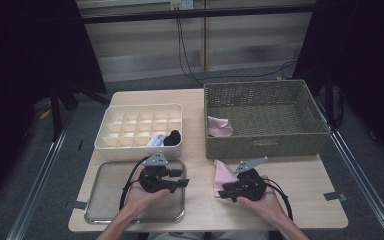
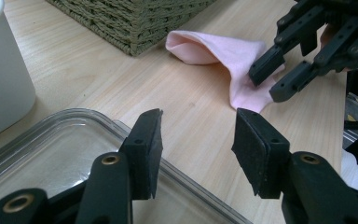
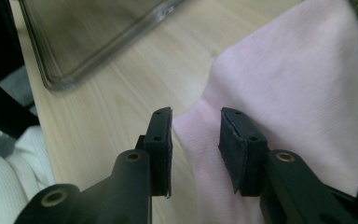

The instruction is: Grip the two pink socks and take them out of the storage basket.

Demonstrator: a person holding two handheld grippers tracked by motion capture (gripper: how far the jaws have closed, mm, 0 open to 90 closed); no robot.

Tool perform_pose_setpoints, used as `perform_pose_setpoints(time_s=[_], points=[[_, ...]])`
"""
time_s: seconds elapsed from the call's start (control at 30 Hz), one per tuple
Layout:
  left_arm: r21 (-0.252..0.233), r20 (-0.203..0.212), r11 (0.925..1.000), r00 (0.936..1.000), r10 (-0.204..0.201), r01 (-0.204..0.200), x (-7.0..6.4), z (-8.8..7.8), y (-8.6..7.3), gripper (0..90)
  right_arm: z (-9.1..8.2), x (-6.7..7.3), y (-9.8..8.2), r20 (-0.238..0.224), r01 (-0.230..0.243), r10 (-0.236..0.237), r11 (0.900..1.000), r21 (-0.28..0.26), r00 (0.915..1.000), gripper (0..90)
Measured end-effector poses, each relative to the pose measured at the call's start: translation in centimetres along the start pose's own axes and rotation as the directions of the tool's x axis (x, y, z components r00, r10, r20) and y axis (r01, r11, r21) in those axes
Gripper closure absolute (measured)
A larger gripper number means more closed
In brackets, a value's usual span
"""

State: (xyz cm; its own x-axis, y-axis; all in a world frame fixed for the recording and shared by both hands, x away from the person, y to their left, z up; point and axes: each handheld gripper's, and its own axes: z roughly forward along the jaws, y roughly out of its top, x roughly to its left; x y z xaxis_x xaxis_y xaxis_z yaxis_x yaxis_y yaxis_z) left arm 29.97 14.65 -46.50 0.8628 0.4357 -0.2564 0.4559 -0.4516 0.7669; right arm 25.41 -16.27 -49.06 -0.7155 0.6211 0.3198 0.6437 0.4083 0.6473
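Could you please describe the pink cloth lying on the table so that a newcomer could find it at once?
Start at the green wicker basket. On the bare wood before its front left corner lies the pink cloth. Unlike the pink cloth inside the basket, it lies on the tabletop.

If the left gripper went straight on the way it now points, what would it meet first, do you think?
Probably the pink cloth on the table, where the right gripper already sits; the left gripper has bare wood before that, though depth is unclear.

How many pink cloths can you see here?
2. One pink cloth lies on the table in front of the wicker basket, by the right tool. The other sits inside the basket's left end. More could be hidden behind its wall.
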Motion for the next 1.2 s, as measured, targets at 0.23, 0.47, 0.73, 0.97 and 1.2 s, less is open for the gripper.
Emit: perform_pose_setpoints(time_s=[0.23, 0.47, 0.73, 0.97, 1.2], points=[[-0.006, -0.002, 1.0000, 1.0000, -0.005, 0.005, 0.0, -0.1, 0.0, 51.8, 0.6, 0.2, -0.3, 0.038, 0.054, -0.055, 0.998, 0.019, 0.9977, 65.3], [0.001, 0.002, 1.0000, 1.0000, 0.003, -0.003, -0.1, 0.1, 0.0, 51.8, 0.6, 0.1, -0.3, 0.071, 0.031, -0.033, 0.999, 0.026, 0.9969, 87.0], [-0.008, 0.006, 1.0000, 1.0000, -0.004, 0.004, -0.1, 0.0, 0.0, 53.8, -1.7, 0.5, 0.7, -0.052, -0.074, 0.071, 0.994, -0.075, 0.9961, 87.4], [-0.009, 0.016, 1.0000, 0.9999, 0.000, 0.000, -0.2, 0.1, 0.0, 56.3, -4.6, 0.0, 1.0, -0.079, -0.152, 0.140, 0.971, -0.185, 0.9871, 87.4], [-0.011, 0.018, 0.9999, 0.9998, -0.003, 0.003, -0.3, 0.3, 0.2, 58.3, -6.3, -0.1, 0.8, -0.118, -0.209, 0.186, 0.950, -0.231, 0.9755, 87.4]])
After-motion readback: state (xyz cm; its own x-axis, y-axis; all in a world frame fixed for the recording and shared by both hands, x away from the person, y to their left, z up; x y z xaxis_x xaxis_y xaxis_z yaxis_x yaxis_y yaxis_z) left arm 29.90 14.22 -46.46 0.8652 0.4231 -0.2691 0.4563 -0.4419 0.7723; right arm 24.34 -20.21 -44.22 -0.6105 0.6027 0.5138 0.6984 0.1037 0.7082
